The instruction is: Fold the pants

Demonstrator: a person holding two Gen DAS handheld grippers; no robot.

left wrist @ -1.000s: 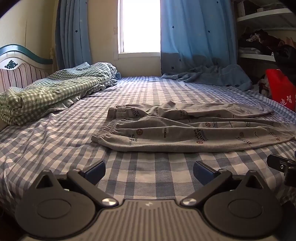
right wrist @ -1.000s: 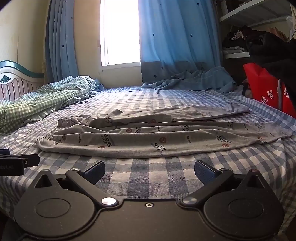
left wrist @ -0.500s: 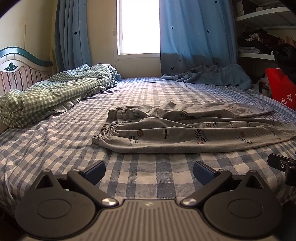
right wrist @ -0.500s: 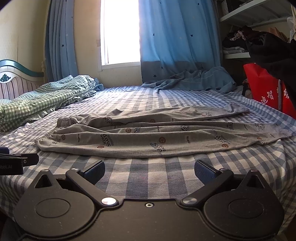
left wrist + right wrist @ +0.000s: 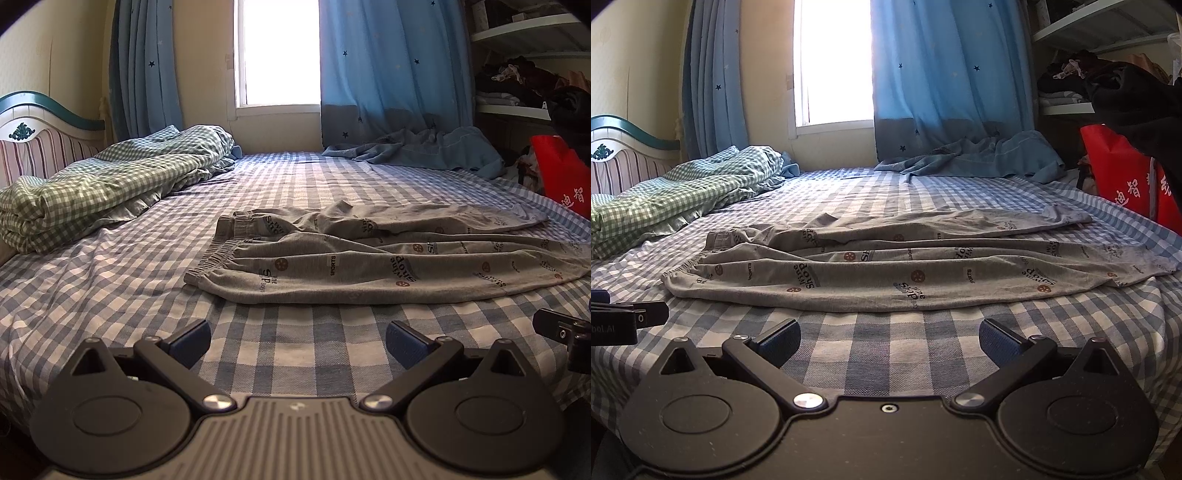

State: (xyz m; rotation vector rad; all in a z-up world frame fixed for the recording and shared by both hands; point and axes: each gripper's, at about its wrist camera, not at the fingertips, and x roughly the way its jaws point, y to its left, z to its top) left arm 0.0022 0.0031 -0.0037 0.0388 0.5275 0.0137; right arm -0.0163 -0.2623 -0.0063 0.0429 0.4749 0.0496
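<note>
While nothing is yet being gripped, the left gripper (image 5: 297,341) is being held low over the bed (image 5: 110,280), jaws spread wide and empty, lined up with the waistband (image 5: 218,254), probably so that end can be taken first. Between the grippers and the window, the pants (image 5: 886,273) are being kept flat, legs running rightward. The right gripper (image 5: 890,341), equally wide and empty, is being aimed at the legs.

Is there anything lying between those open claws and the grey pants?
Nothing: both wrist views show only bare checked bedsheet between each open gripper and the pants.
</note>
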